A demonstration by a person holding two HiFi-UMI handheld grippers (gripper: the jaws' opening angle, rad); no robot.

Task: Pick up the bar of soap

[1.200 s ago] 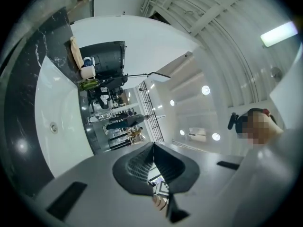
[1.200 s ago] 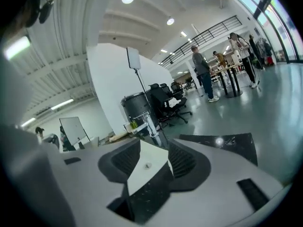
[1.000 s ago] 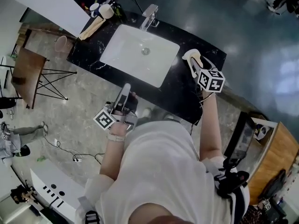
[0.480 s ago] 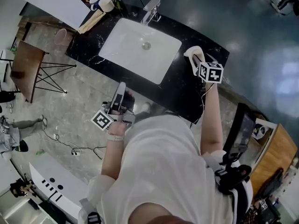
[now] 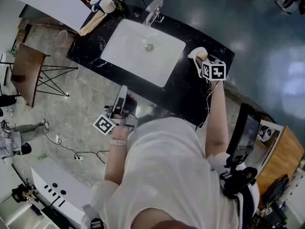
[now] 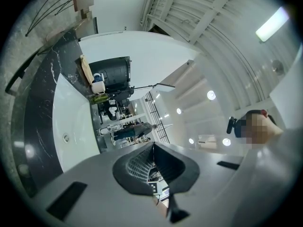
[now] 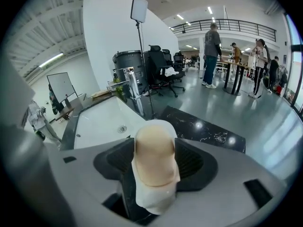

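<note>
Countertop point(image 5: 186, 87) of black stone carries the white sink point(image 5: 138, 56) at its centre; the work area lies at its right-hand end

Left gripper point(image 6: 152, 148): held off the near edge of the countertop, pointing towards the sink. Jaws pressed together, nothing between them. No part in the present step.

Right gripper point(image 7: 155, 163): lower than a second ago – in the head view its marker cube point(image 5: 214, 70) has drawn closer to the right end of the countertop. Its jaws have just been opening and now stand spread wide, one pad on each side of the soap dish point(image 7: 154, 200). Whether the pads already touch anything cannot be settled.

Soap dish: white, resting on the countertop near the right side of the sink, between the spread jaws.

Bar of soap point(image 7: 154, 143): pale tan, lying in the dish, not yet lifted.

Assessment – the descent and the widening together read as the approach to the grasp; the pick-up itself is not done. Next requirement, as judged: close on the bar alone, not on the dish rim, since a slick bar may slip out
</note>
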